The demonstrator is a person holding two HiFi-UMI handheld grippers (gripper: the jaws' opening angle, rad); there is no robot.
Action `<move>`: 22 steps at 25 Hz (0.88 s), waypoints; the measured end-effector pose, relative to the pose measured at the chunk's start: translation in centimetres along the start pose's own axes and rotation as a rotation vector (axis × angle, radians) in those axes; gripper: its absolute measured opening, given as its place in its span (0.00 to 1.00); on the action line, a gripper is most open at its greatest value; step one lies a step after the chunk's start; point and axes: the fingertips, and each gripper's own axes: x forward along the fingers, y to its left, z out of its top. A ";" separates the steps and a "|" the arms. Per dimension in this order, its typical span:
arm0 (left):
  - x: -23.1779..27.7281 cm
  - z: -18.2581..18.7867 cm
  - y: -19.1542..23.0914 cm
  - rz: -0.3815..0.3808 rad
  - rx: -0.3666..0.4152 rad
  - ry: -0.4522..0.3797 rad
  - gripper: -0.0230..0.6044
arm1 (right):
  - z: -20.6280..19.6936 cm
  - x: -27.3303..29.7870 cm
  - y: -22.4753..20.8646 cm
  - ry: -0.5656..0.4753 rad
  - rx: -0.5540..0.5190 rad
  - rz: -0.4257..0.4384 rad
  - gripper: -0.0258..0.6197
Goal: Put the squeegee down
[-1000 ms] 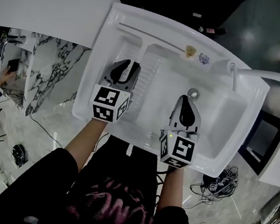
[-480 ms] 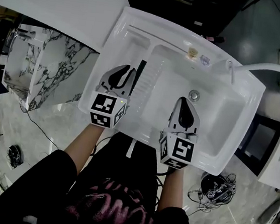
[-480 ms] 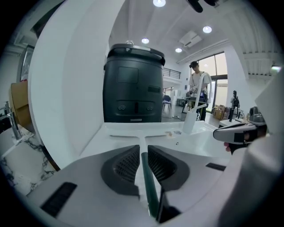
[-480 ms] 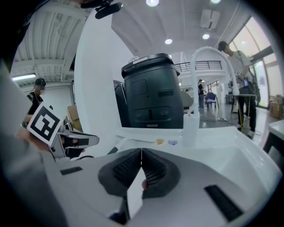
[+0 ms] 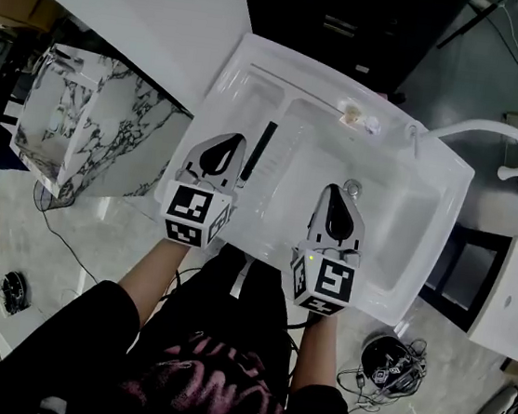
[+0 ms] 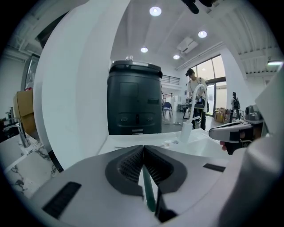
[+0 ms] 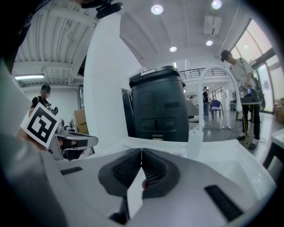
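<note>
Squeegee (image 5: 259, 153) lies flat on sink (image 5: 406, 229) drainboard, just right of L gripper (image 5: 234, 140), not held. L fingers (image 6: 131, 166) pressed together, nothing btwn them. R gripper (image 5: 334, 190) hangs over sink basin, its fingers (image 7: 155, 170) pressed together too, empty.

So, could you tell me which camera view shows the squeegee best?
The head view: the squeegee lies whole on the sink's drainboard, a dark strip beside the left gripper. The left gripper view gives only a thin greenish sliver under its shut fingers, possibly it; the right gripper view shows none.
</note>
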 end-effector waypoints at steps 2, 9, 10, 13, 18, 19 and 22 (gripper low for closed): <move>-0.7 0.9 -0.2 0.000 0.007 -0.021 0.05 | 0.8 -0.5 0.3 -0.016 -0.009 0.003 0.07; -3.3 3.4 -1.1 0.001 0.021 -0.069 0.05 | 3.7 -2.6 0.9 -0.070 -0.031 0.001 0.07; -3.6 3.7 -1.3 -0.001 0.021 -0.074 0.05 | 4.1 -2.9 1.0 -0.078 -0.033 0.000 0.07; -4.4 4.8 -1.6 -0.003 0.023 -0.093 0.05 | 5.4 -3.5 1.1 -0.100 -0.040 -0.003 0.07; -5.3 6.7 -1.8 -0.005 0.032 -0.127 0.05 | 7.4 -4.2 1.0 -0.135 -0.045 -0.011 0.07; -5.4 7.0 -1.8 -0.004 0.034 -0.133 0.05 | 7.7 -4.4 1.0 -0.143 -0.046 -0.013 0.07; -5.7 8.1 -1.6 0.002 0.031 -0.158 0.05 | 8.8 -4.6 1.0 -0.166 -0.057 -0.017 0.07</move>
